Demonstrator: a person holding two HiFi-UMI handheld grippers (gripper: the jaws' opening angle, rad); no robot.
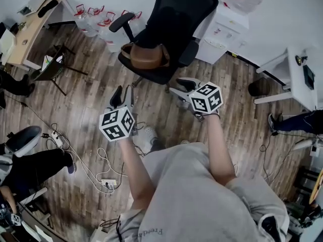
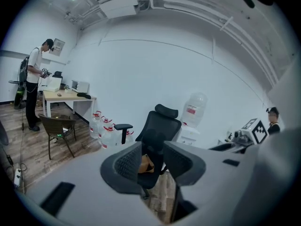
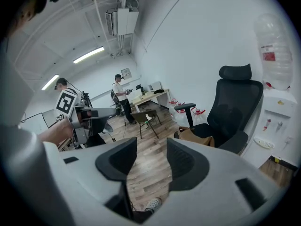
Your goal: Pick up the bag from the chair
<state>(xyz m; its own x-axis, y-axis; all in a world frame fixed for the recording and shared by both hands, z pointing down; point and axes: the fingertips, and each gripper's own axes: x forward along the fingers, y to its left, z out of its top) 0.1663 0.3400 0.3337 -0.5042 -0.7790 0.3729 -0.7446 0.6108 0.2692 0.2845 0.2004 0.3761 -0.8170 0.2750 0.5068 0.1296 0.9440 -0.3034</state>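
Brown leather bag (image 1: 147, 56) sits on the seat of black office chair (image 1: 174, 14), by the left armrest. Left gripper (image 1: 123, 96) and right gripper (image 1: 180, 86) are both short of the chair. Jaws on each are apart, gripping nothing.

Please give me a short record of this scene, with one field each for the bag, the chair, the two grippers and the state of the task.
bag: brown, lying on the seat of the chair, nothing touching it
chair: black office chair with armrests
left gripper: fingers apart, holding nothing, short of the chair
right gripper: fingers apart, holding nothing, short of the chair
task state: bag not yet grasped
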